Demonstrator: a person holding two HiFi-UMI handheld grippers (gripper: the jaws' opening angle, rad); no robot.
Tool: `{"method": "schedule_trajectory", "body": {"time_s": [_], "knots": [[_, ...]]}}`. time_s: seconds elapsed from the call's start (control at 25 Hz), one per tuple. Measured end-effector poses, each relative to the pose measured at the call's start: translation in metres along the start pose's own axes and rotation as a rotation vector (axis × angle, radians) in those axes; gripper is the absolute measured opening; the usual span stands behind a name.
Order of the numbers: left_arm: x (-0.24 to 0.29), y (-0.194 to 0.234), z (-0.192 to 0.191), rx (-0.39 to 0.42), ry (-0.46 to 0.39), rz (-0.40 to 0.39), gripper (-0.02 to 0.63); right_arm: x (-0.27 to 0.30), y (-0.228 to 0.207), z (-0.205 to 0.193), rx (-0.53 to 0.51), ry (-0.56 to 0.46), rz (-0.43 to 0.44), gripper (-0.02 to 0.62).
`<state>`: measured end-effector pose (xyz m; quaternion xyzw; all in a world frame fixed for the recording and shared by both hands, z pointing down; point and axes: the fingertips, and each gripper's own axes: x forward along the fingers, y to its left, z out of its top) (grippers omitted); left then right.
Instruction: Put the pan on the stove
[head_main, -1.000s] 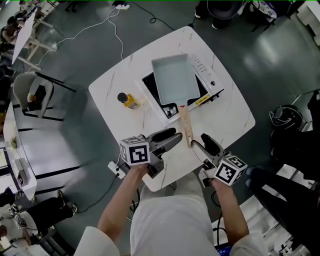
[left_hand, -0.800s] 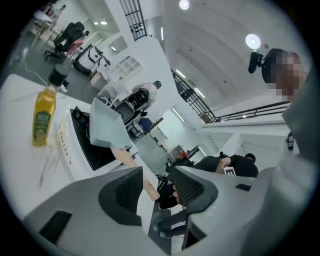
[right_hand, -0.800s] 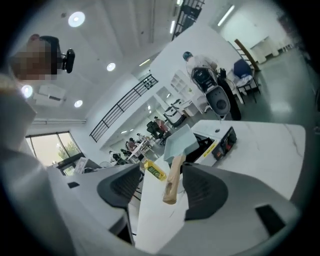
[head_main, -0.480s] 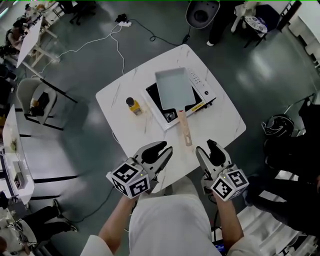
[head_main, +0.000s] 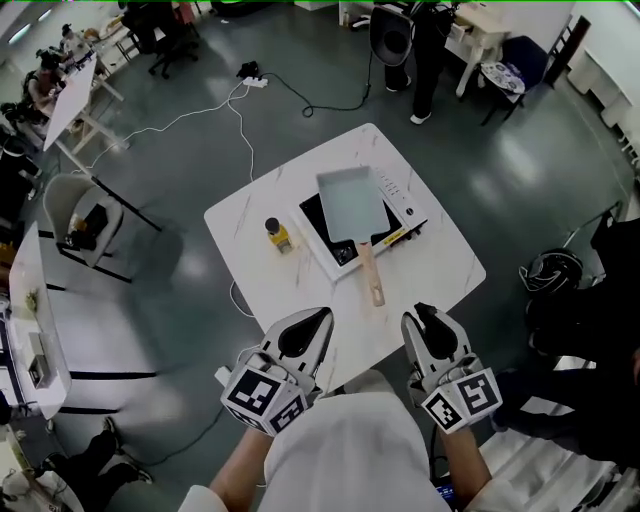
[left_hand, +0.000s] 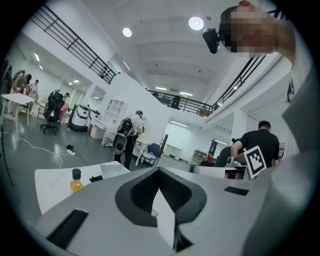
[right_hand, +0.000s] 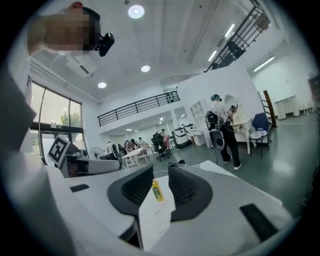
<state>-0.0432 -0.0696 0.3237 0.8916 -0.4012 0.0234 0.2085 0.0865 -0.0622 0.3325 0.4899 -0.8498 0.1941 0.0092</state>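
The grey rectangular pan lies on the black-topped stove in the middle of the white table. Its wooden handle points toward me. Both grippers hang well back from the table's near edge, apart from the pan. My left gripper is shut with nothing in it; in the left gripper view its jaws meet. My right gripper is closing, and a narrow gap still shows between its jaws with nothing in it.
A small yellow bottle stands on the table left of the stove. A white cable runs over the floor behind the table. A chair stands at the left and a black bag at the right.
Both grippers have drawn back from the table's near edge toward me and their jaws have come together. The table now looks smaller and farther. The pan stays on the stove.
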Motion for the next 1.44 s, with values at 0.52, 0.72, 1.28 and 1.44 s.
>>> {"method": "schedule_trajectory", "body": {"time_s": [0.52,0.72,1.28,1.44], "knots": [[-0.023,0.0,0.013,0.018,-0.033,0.059,0.002,-0.005,0.032,0.008,-0.101,-0.017,-0.03,0.005],[-0.024,-0.004,0.017,0.018,-0.041,0.057,0.002,-0.008,0.036,0.019,-0.105,-0.028,-0.021,0.005],[-0.013,-0.01,-0.001,-0.01,-0.018,0.046,0.002,-0.005,0.039,0.003,-0.256,0.06,-0.025,0.005],[-0.01,-0.024,-0.002,-0.024,-0.002,0.02,0.002,-0.008,0.04,0.008,-0.251,0.06,-0.016,0.005]]}}
